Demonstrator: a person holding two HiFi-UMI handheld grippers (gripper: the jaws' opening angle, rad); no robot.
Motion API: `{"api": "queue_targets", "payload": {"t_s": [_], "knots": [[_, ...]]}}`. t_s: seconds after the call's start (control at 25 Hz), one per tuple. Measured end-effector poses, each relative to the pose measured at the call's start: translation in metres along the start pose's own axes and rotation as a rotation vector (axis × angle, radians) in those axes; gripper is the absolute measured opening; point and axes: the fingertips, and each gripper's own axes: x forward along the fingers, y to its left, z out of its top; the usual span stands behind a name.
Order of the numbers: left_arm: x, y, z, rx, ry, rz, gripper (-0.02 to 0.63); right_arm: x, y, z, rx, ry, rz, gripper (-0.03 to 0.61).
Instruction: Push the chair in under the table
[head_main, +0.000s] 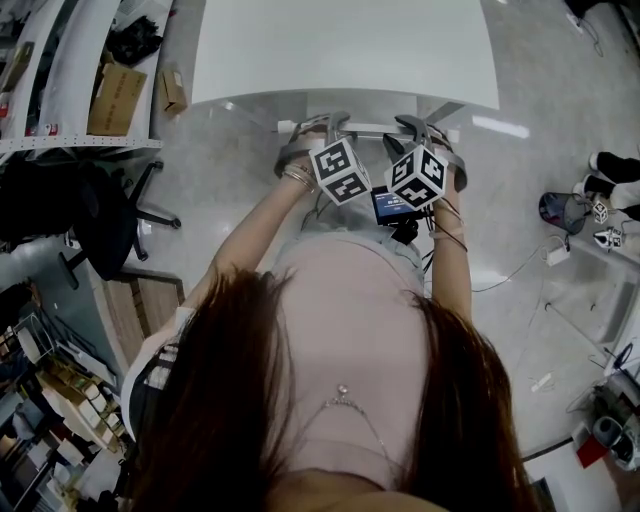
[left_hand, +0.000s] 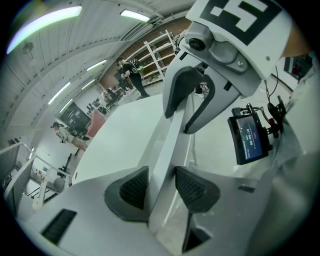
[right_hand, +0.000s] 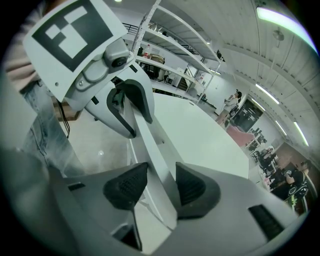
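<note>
The person stands at the near side of the white desk (head_main: 345, 45) and holds both grippers out in front of the body. Of the chair (head_main: 365, 129) only a white rail (left_hand: 167, 160) shows. It runs from left to right, just near of the desk's near edge; the rest of the chair cannot be seen from the head view.

The left gripper (head_main: 310, 128) is at the left end of this rail. In its own view the two dark pads are closed on the rail from both sides, and the rail goes away between them toward the other gripper. The right gripper (head_main: 425, 128) is at the right end of the rail. In its own view its pads are also pressed on the rail, one on each side, with no gap to see. So both grippers grasp the chair, well apart from each other, and the chair lies between them and the desk.

A small screen (head_main: 390, 205) hangs near the person's waist, between the two arms. At the left, well apart from the desk, a black office chair (head_main: 100, 215) stands on the grey floor (head_main: 520, 200). Far left there is a shelf (head_main: 60, 145) with a cardboard box (head_main: 115, 98) beside it.
</note>
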Motion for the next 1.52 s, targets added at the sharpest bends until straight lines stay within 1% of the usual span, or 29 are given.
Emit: {"api": "queue_targets", "payload": {"t_s": [0.24, 0.68, 1.24, 1.52], "knots": [[0.011, 0.013, 0.014, -0.019, -0.002, 0.021, 0.173, 0.006, -0.02, -0.004, -0.021, -0.011, 0.0, 0.178], [0.026, 0.035, 0.023, -0.045, 0.014, 0.036, 0.176, 0.02, -0.046, -0.003, -0.044, -0.029, -0.002, 0.178], [0.042, 0.055, 0.036, -0.047, 0.014, 0.053, 0.176, 0.031, -0.073, -0.004, -0.063, -0.043, -0.005, 0.179], [0.049, 0.066, 0.036, -0.045, 0.009, 0.058, 0.177, 0.04, -0.083, 0.0, -0.058, -0.037, 0.01, 0.179]]}}
